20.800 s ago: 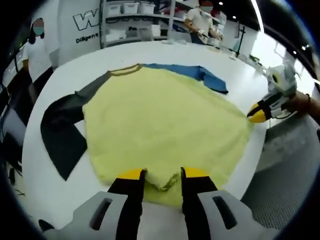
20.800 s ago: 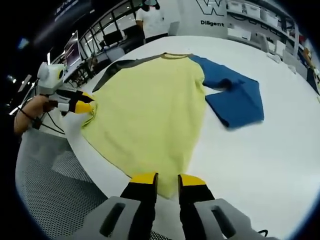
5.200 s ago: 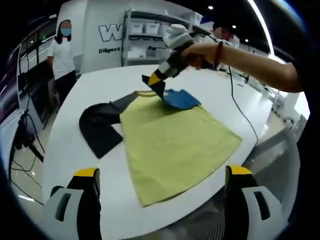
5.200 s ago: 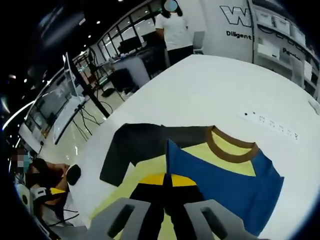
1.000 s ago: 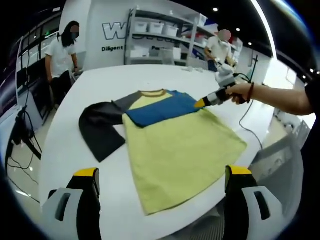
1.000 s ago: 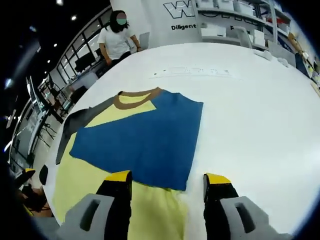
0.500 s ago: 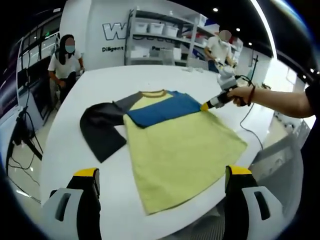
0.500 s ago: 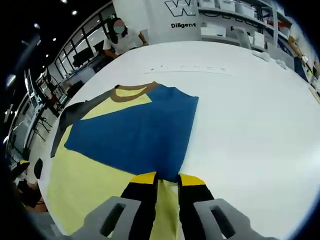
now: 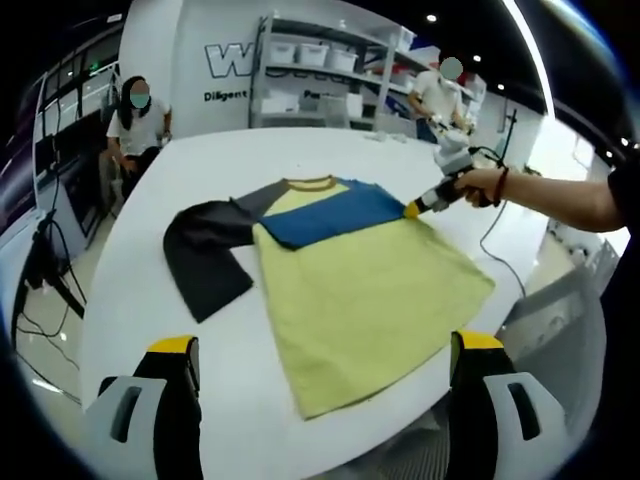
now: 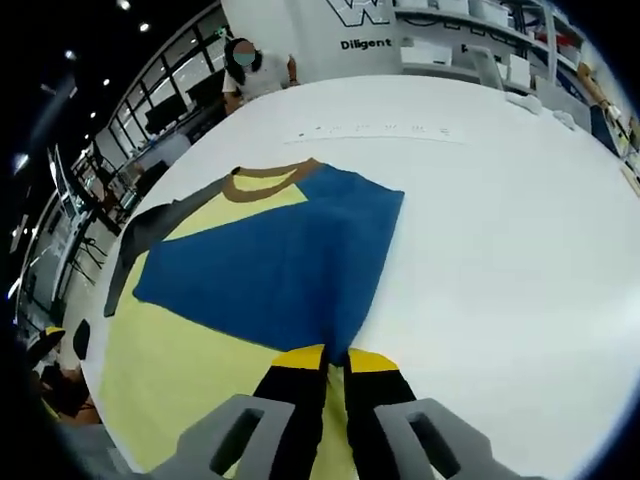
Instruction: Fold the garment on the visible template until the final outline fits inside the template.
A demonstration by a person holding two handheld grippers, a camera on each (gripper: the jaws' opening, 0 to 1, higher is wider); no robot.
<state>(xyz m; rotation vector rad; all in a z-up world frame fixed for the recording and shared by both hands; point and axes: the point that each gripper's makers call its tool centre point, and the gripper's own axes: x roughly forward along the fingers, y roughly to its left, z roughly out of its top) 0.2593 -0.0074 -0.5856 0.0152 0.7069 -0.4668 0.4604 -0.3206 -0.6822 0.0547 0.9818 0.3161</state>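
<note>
Shirt (image 9: pixel 360 285) lying flat on white table (image 9: pixel 130 300), blue sleeve (image 10: pixel 280 270) folded across chest. Right gripper (image 10: pixel 335 368) pinching sleeve's near edge, jaws nearly closed. Left gripper (image 9: pixel 320 350) hovering wide open, holding nothing. Advice: smoothing sleeve flat, keeping edge inside body outline; dark sleeve (image 9: pixel 205 255) not yet folded.

Table print (image 10: pixel 375 131) (too small) illegible
</note>
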